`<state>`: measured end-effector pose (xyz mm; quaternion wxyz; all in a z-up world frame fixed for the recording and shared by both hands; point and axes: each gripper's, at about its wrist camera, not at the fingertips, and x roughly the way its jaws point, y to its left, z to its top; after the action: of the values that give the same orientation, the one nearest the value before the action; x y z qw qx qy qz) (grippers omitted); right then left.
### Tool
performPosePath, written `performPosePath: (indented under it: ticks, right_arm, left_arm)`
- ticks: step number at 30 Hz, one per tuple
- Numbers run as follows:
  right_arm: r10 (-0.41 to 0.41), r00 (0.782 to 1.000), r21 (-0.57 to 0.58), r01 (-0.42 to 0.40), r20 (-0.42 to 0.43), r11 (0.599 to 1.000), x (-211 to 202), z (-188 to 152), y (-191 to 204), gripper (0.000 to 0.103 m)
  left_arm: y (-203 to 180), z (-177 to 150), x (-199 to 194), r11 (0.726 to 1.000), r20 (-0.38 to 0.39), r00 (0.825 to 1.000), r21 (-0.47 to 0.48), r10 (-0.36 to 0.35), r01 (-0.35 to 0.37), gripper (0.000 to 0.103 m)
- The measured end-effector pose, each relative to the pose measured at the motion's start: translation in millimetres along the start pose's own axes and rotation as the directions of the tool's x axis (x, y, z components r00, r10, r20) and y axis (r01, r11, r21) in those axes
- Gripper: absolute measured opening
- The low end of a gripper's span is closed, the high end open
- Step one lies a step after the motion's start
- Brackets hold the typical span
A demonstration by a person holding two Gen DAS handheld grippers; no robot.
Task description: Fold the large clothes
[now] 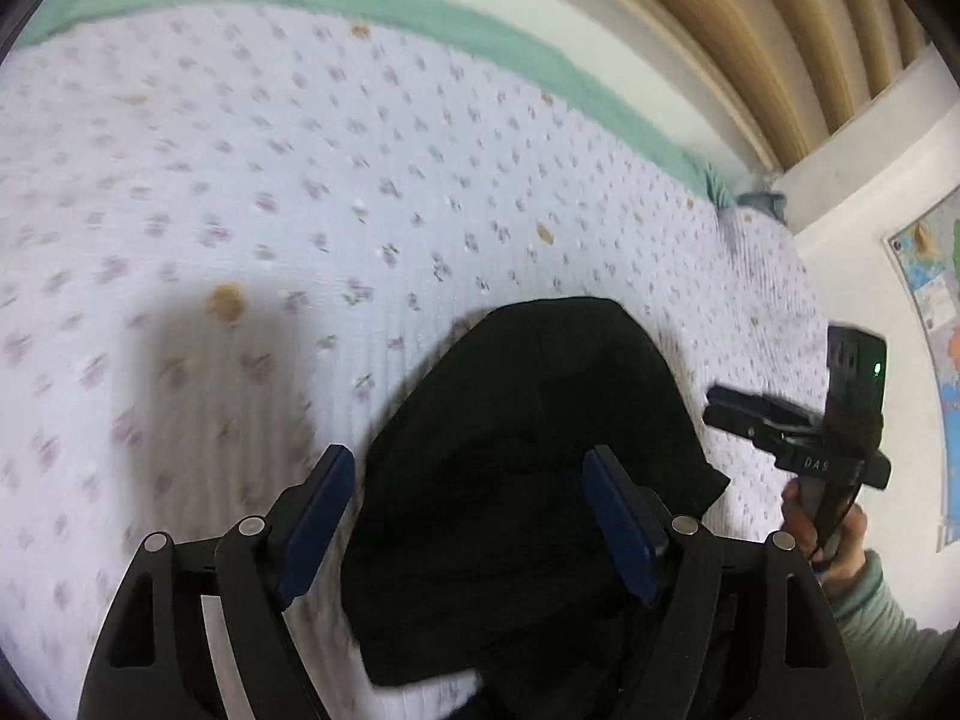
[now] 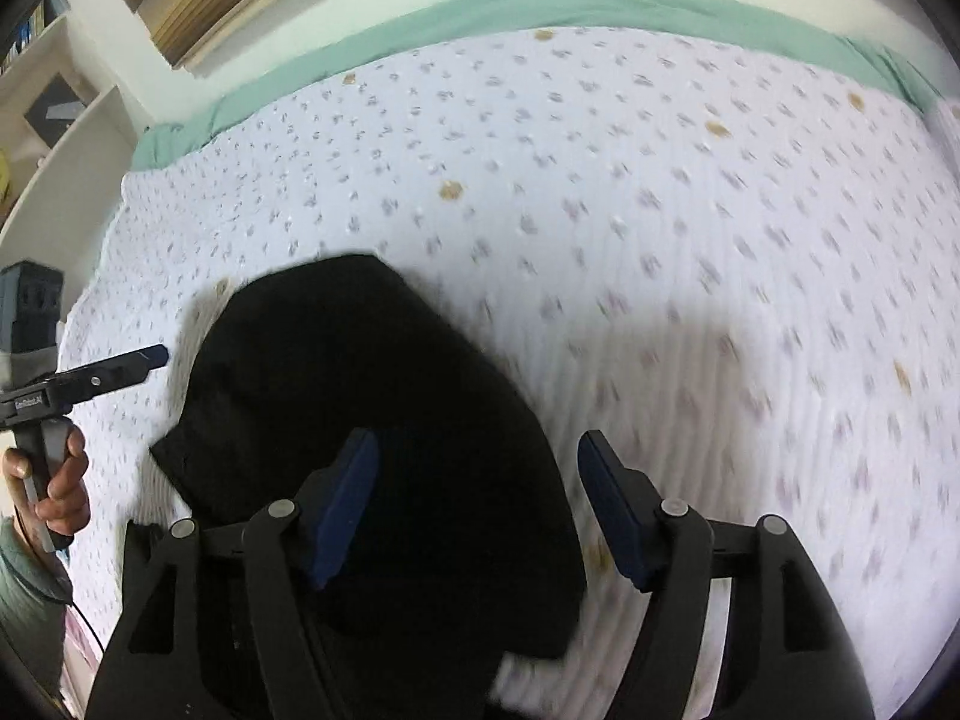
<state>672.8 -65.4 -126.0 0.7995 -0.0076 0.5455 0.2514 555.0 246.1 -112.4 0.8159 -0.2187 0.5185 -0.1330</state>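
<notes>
Both the left tool (image 1: pixel 468 516) and right tool (image 2: pixel 480 504) hover open above the black garment (image 1: pixel 528 468), apparently released folded on the floral bedspread (image 1: pixel 240 180).

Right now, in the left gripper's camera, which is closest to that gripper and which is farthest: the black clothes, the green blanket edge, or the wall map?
1. The black garment lies right under the open left gripper, on the flowery bedspread.
2. The wall map, off to the right.
3. The green blanket edge, along the bed's far side.
</notes>
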Motion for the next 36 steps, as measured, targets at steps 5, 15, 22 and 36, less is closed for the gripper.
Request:
performPosePath:
  ticks: [5, 15, 22, 36]
  right_arm:
    - [0.038, 0.995, -0.042, -0.042, -0.091, 0.998, 43.5, 16.2, 5.0, 0.073]
    - [0.107, 0.989, -0.056, -0.113, -0.103, 0.992, 50.0, -1.3, 20.2, 0.021]
    - [0.079, 0.993, -0.124, -0.068, 0.089, 0.990, -73.2, -46.3, 60.8, 0.016]
    - [-0.060, 0.981, -0.133, 0.085, 0.184, 0.987, -214.8, -229.6, 130.0, 0.016]
  left_arm:
    - [15.0, 4.5, 58.8, 1.000, -0.170, 0.985, -0.006, -0.026, 0.026, 0.079]
    - [1.0, -14.1, 37.4, 0.996, -0.055, 0.995, 0.040, -0.081, 0.083, 0.017]
    - [-74.9, -57.7, -61.6, 0.976, 0.078, 0.989, 0.188, -0.126, 0.110, 0.016]
    - [-155.0, -240.9, -156.8, 0.928, 0.048, 0.998, 0.372, -0.046, 0.025, 0.016]
